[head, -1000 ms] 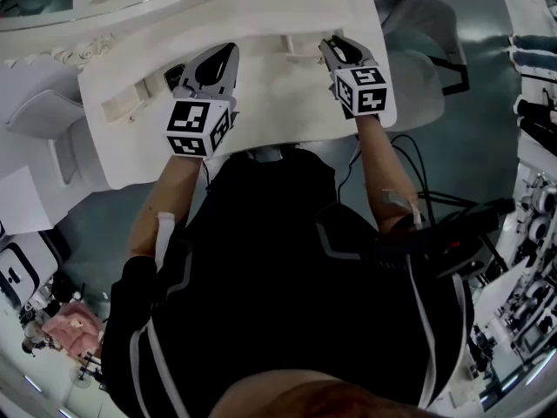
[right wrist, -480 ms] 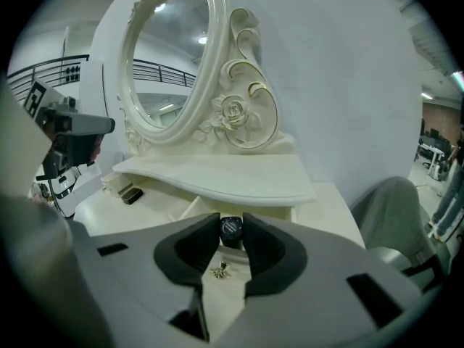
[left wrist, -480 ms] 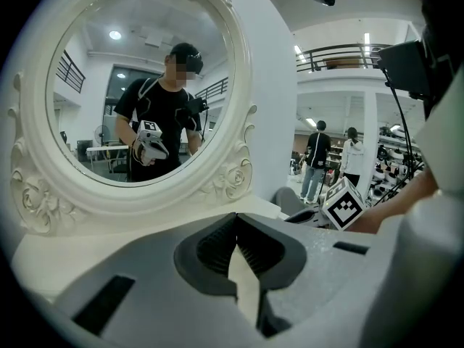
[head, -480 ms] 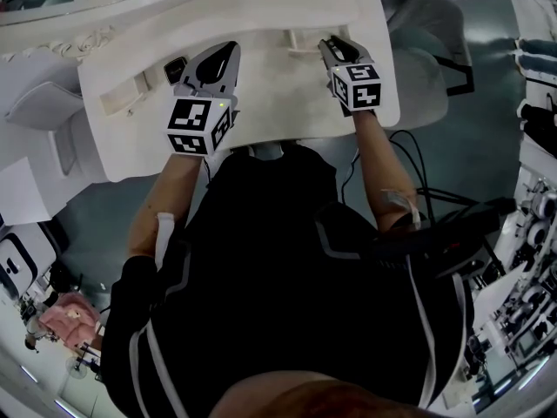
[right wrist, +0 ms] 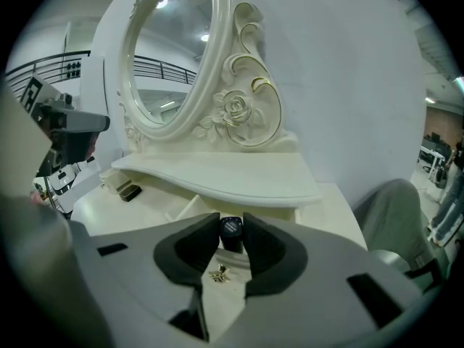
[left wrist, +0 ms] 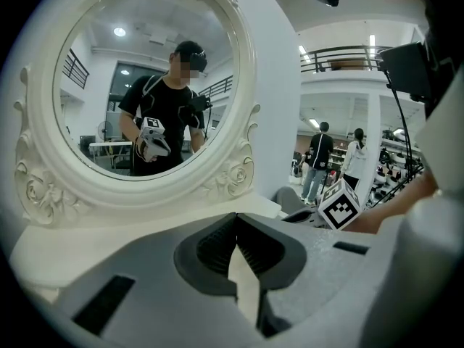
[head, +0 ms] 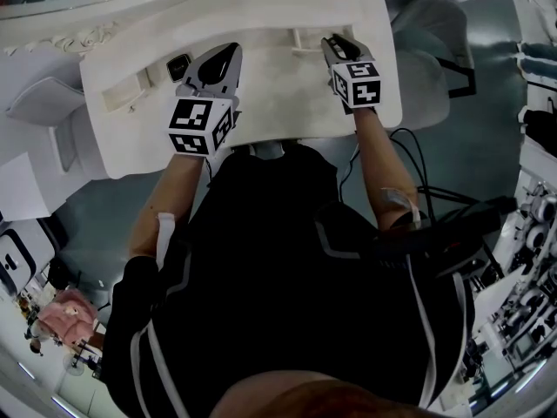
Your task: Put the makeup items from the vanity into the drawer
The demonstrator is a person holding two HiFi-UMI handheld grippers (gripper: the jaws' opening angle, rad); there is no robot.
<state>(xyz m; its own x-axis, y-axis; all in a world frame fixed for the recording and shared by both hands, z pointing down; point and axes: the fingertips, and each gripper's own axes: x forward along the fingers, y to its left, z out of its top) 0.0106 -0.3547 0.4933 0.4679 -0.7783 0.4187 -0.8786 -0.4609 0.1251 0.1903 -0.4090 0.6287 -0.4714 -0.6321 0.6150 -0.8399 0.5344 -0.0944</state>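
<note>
In the right gripper view my right gripper (right wrist: 231,225) is shut on a small black tube (right wrist: 230,235), held upright between the pads. It hangs just over the open small drawer (right wrist: 190,207) under the vanity's shelf. A gold knob (right wrist: 219,273) shows below the jaws. The head view shows the right gripper (head: 333,42) at that drawer (head: 303,38). My left gripper (left wrist: 235,225) is shut and holds nothing; it stays over the vanity top (head: 261,85), left of centre. A black compact (head: 178,65) lies on the top beside the left gripper (head: 229,50).
The oval mirror (left wrist: 138,85) in its carved white frame stands at the back of the vanity. Another open drawer (head: 122,101) sits at the far left. A grey chair (head: 426,33) stands to the right of the vanity, and a cable hangs there.
My right gripper with the black tube has sunk slightly toward the open drawer. The left gripper has kept its place.
</note>
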